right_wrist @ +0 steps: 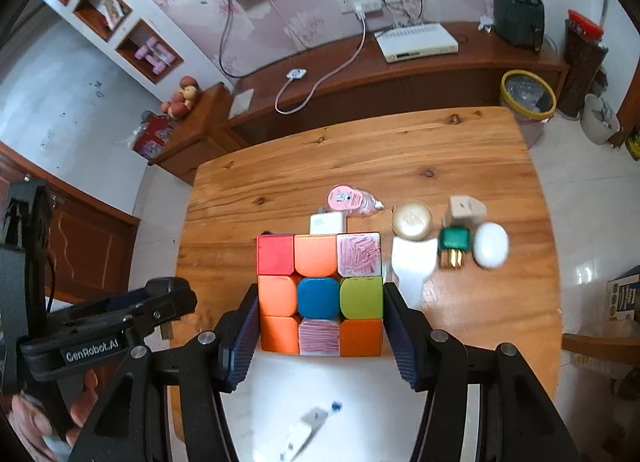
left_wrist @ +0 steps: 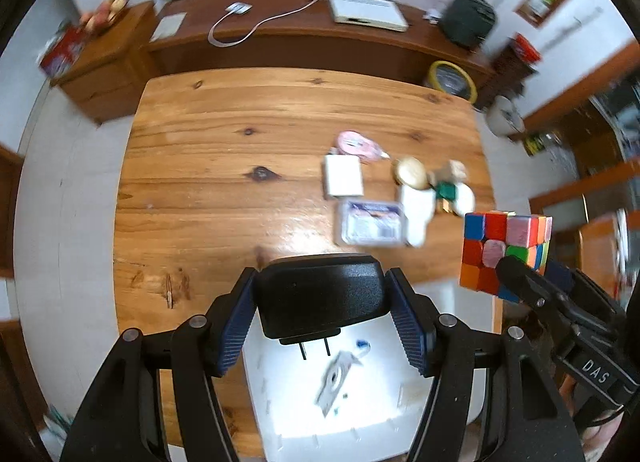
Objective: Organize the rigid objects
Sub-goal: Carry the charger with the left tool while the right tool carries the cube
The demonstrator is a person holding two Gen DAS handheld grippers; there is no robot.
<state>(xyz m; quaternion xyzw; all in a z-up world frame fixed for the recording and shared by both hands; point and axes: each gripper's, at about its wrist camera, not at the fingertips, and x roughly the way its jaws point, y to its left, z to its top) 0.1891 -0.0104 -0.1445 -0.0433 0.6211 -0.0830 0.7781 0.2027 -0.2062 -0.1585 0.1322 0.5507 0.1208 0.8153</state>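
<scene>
Your left gripper (left_wrist: 322, 316) jaws are clamped on a black plug adapter (left_wrist: 320, 294), prongs pointing down over a white tray (left_wrist: 404, 418). Your right gripper (right_wrist: 318, 336) jaws are clamped on a puzzle cube (right_wrist: 318, 294), held above the tabletop (right_wrist: 280, 181). Beyond the cube sit a white charger (right_wrist: 326, 223), gold lid (right_wrist: 412, 221), green plug (right_wrist: 454, 240) and white oval case (right_wrist: 491, 244).

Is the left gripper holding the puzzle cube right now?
No. The left gripper is clamped on a black plug-in charger; the puzzle cube sits in the right gripper.
</scene>
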